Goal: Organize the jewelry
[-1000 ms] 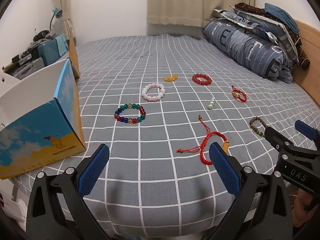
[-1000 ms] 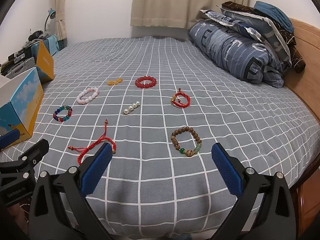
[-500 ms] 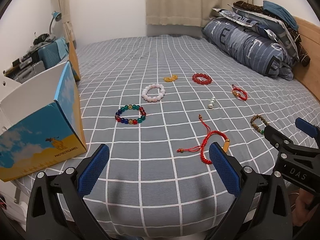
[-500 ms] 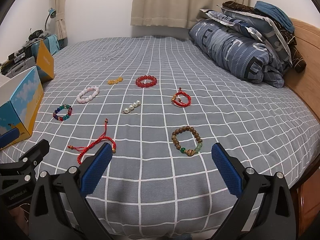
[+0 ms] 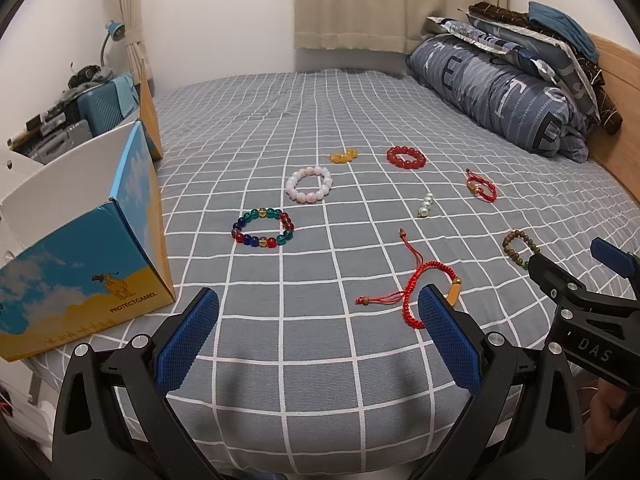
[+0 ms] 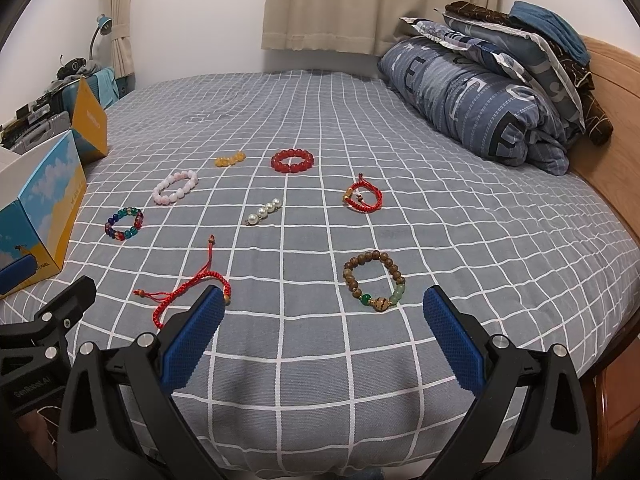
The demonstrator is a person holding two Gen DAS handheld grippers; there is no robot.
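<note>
Left wrist view: wooden bead bracelet (image 5: 518,247) half hidden behind right gripper (image 5: 576,266).

The blue and yellow box (image 5: 96,276) at the left edge of the bed has a small camel drawn on it, and right under the camel it says "PROTECTCAMEL". To the right of the box, the black right gripper (image 5: 576,276) has "DAS" in pale letters on its arm. The big blue bedding roll (image 6: 476,96) far from the box has large letters on it, but they make no word I can read.
</note>
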